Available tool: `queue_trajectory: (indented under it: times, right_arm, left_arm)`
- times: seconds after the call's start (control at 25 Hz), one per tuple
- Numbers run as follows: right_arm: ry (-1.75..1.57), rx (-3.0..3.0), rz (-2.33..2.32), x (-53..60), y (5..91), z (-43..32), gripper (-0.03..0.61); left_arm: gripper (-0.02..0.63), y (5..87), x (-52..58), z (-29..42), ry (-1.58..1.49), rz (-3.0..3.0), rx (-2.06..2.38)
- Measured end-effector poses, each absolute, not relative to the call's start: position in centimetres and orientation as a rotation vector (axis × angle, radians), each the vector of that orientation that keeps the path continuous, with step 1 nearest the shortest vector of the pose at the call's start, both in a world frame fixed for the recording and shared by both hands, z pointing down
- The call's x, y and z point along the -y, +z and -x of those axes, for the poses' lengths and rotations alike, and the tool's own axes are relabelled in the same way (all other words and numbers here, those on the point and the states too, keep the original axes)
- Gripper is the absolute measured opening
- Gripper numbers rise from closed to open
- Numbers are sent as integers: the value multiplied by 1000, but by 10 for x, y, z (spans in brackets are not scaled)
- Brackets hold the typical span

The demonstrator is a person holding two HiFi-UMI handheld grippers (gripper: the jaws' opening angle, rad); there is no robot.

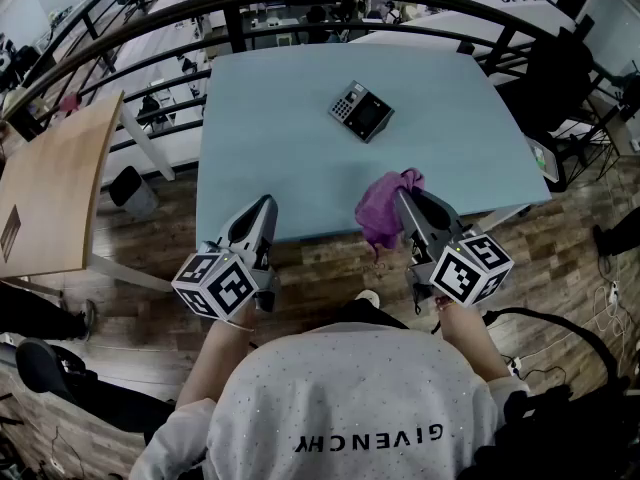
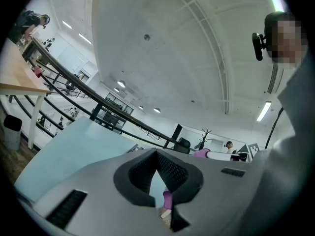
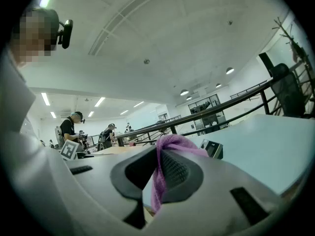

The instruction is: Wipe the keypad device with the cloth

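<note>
Holding cloth [image 1: 383,211] in right tongs [image 1: 402,195], left tongs [image 1: 266,204] closed empty, pre-wipe approach; next move likely reaches far to keypad device [image 1: 361,110].

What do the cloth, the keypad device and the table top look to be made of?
Cloth: soft purple fabric; it droops in folds from the shut right gripper. Keypad device: probably hard plastic, with a dark casing, dark screen and pale keys. Table: smooth, pale blue top with an even matte look, likely laminate or painted board; I cannot tell which.
</note>
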State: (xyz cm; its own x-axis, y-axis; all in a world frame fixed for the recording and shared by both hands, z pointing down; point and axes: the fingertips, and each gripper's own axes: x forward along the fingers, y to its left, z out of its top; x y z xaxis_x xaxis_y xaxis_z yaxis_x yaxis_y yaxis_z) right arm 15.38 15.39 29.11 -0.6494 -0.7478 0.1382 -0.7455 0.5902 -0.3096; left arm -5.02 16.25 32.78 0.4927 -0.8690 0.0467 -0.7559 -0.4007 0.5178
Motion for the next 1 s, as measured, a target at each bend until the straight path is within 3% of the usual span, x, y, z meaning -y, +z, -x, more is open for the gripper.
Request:
queue_trajectory:
  times: [0.44,1.0]
  right_arm:
    - [-568,-2803,1287,-114,300,-158,21]
    - [-566,-2903,1067,41,310,-135,21]
  left_arm:
    - [5,336,-129,46,-298,-2233,1359]
    - [5,329,30,-1,-293,-2254,1344]
